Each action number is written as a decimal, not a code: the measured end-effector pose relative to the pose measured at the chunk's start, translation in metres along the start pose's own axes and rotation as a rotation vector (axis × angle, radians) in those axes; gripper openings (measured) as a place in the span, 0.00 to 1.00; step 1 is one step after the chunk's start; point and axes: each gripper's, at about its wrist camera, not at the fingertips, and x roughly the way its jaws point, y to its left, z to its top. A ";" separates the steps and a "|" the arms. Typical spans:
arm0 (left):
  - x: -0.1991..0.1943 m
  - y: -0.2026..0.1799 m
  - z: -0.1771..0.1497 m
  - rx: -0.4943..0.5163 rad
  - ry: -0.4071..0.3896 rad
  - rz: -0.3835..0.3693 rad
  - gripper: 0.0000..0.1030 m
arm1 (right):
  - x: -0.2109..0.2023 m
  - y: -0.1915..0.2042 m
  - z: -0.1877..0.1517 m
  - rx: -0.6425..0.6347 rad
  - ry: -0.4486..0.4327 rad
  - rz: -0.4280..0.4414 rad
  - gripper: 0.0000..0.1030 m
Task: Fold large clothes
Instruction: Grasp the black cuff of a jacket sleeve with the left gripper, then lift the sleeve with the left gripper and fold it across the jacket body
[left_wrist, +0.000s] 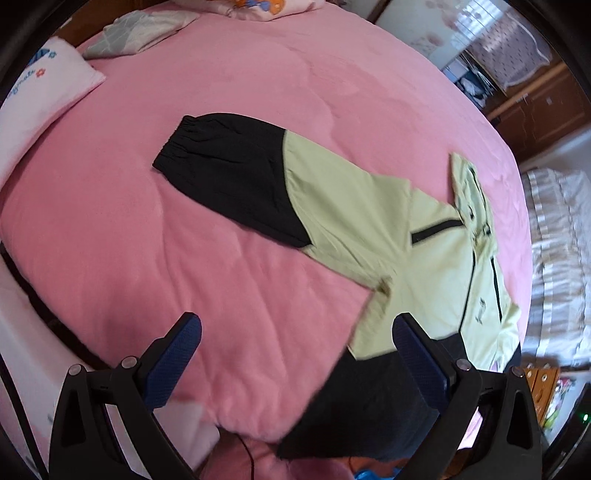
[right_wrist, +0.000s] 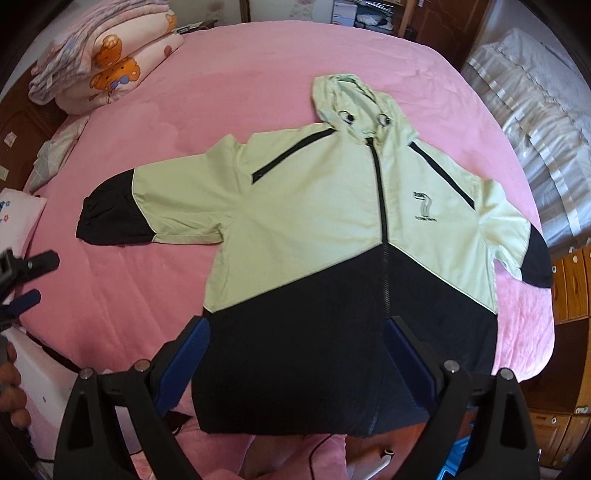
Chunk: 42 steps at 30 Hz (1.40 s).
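Observation:
A light-green and black hooded jacket (right_wrist: 317, 214) lies flat, front up and zipped, on the pink bed (right_wrist: 229, 77). Its hood (right_wrist: 351, 99) points away from me and both sleeves spread out sideways. In the left wrist view the left sleeve (left_wrist: 266, 181) stretches across the bed, ending in a black cuff (left_wrist: 181, 140). My left gripper (left_wrist: 295, 347) hovers open over the bed by the jacket's lower left corner, holding nothing. My right gripper (right_wrist: 295, 350) stands open above the black hem, nothing between its fingers. The left gripper (right_wrist: 26, 284) also shows at the left edge of the right wrist view.
Folded quilts (right_wrist: 107, 55) are stacked at the bed's far left corner, with a white pillow (left_wrist: 44, 99) near them. Wooden cabinets (right_wrist: 569, 295) stand to the right, and a second bed with striped bedding (right_wrist: 532, 110) is beyond. A hand (right_wrist: 11, 384) shows at the left edge.

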 end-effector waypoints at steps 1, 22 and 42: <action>0.013 0.013 0.013 -0.012 0.005 -0.006 0.99 | 0.006 0.009 0.003 -0.006 -0.001 0.000 0.93; 0.194 0.185 0.133 -0.316 -0.136 0.012 0.82 | 0.157 0.122 0.034 -0.108 0.022 -0.051 0.92; 0.206 0.193 0.173 -0.540 -0.288 -0.030 0.16 | 0.173 0.120 0.037 -0.072 0.065 -0.034 0.92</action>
